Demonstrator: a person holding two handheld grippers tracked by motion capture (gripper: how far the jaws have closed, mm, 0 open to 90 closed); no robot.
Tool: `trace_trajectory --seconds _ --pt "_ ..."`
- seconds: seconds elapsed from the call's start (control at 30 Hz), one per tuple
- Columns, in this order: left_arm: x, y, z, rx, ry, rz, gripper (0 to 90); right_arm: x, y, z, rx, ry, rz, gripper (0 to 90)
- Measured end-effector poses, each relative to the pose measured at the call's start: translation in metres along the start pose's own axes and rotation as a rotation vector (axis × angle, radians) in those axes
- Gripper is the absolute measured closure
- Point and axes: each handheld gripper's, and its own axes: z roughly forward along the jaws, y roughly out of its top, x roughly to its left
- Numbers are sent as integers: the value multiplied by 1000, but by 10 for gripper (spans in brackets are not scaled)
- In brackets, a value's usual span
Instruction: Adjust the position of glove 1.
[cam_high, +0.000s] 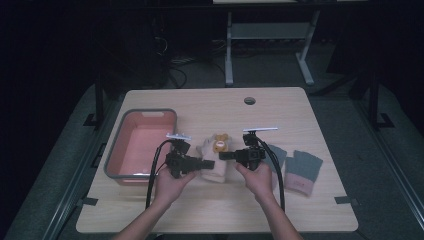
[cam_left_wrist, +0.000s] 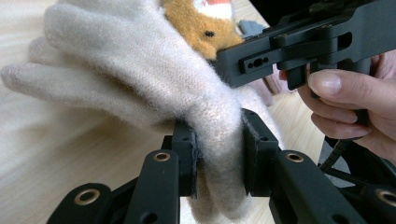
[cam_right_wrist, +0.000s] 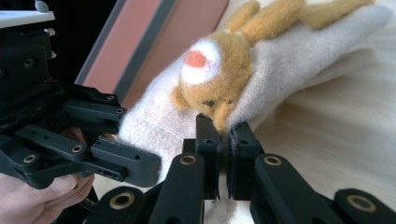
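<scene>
Cream glove (cam_high: 215, 161) with its fox patch lies cuff-toward-us, fingers away, between our grippers; left gripper (cam_left_wrist: 218, 156) and right gripper (cam_right_wrist: 224, 154) both clench its cuff, basin (cam_high: 141, 144) lying leftward.

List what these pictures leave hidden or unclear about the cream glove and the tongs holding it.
- Cream glove: cuff end hidden behind the left tongs in the left gripper view.
- Right tongs: how much fabric they pinch, hidden between the pads.
- Glove's animal patch: too small in the high view.
</scene>
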Motion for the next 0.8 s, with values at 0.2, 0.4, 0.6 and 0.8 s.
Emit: trace_trajectory --seconds 0.2,0.4,0.6,0.8 --pt "-2 8 -12 -23 -6 12 706 13 11 -4 -7 -1 -25 855" --pt "-4 16 -25 -38 -4 26 707 24 20 -6 -22 17 -37 854" --pt "-5 20 -35 -55 1 33 707 34 28 -7 -24 25 -53 854" --pt "-8 27 -49 -73 5 54 706 44 37 -8 -32 49 -68 854"
